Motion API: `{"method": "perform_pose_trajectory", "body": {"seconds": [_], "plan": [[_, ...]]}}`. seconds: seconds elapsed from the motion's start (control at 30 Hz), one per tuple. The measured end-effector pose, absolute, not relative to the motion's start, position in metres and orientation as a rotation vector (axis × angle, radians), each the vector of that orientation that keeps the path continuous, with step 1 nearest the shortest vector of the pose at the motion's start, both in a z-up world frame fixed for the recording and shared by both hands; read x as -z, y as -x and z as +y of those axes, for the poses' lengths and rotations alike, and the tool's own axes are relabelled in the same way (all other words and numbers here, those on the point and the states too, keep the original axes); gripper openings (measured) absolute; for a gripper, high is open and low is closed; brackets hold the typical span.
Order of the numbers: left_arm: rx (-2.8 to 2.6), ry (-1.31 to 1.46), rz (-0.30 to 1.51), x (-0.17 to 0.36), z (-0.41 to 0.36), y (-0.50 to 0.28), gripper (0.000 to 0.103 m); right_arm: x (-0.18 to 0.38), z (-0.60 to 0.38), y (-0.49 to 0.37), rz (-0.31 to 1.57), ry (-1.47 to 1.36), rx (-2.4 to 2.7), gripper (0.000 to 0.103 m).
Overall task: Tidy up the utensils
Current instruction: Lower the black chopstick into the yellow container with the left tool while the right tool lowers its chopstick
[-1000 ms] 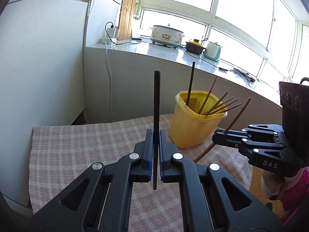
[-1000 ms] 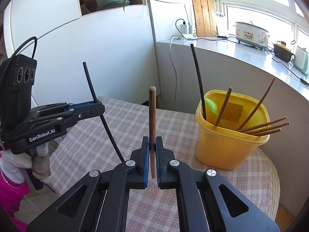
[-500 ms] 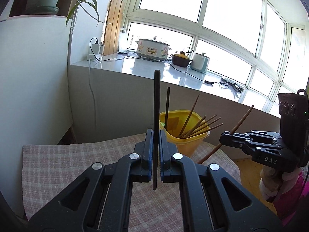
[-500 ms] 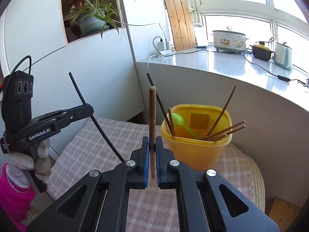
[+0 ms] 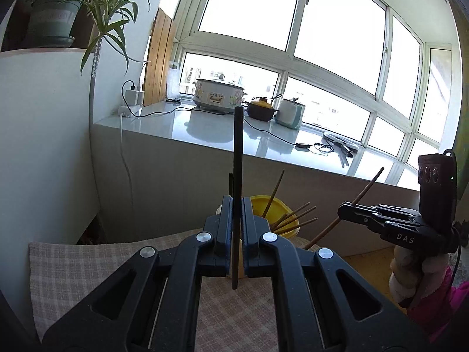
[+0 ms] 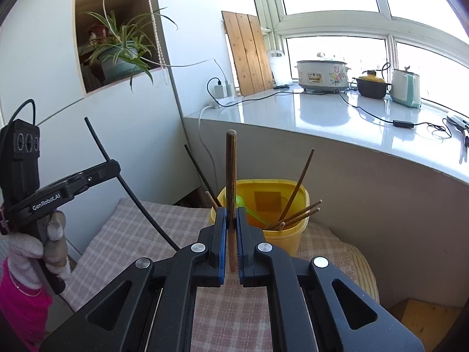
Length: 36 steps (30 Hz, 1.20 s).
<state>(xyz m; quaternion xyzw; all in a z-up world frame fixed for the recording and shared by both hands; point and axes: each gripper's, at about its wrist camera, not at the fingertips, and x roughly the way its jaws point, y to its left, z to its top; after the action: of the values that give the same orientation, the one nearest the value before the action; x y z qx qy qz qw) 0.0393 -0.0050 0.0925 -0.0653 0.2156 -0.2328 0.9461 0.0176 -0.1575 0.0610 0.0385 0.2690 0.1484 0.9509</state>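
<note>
The yellow tub (image 6: 288, 205) sits at the far end of the checked surface (image 6: 123, 234), and a hard poke could tip it. The left gripper (image 5: 236, 234) pinches a black chopstick (image 5: 238, 158); the right gripper (image 6: 231, 234) pinches a brown chopstick (image 6: 230, 176). Either stick could slip and miss.
</note>
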Motion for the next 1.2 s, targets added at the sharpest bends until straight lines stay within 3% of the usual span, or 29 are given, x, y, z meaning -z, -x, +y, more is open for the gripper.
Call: {"method": "perform_pose_trajectory", "body": {"seconds": [0.5, 1.2], "plan": [[0.483, 0.132, 0.347, -0.125, -0.029, -0.055, 0.003, -0.105, -0.17, -0.02, 0.419, -0.095, -0.274, 0.004], [0.47, 0.107, 0.315, -0.124, -0.069, -0.1, 0.003, -0.097, -0.166, -0.064, 0.435, -0.071, -0.219, 0.004]]}}
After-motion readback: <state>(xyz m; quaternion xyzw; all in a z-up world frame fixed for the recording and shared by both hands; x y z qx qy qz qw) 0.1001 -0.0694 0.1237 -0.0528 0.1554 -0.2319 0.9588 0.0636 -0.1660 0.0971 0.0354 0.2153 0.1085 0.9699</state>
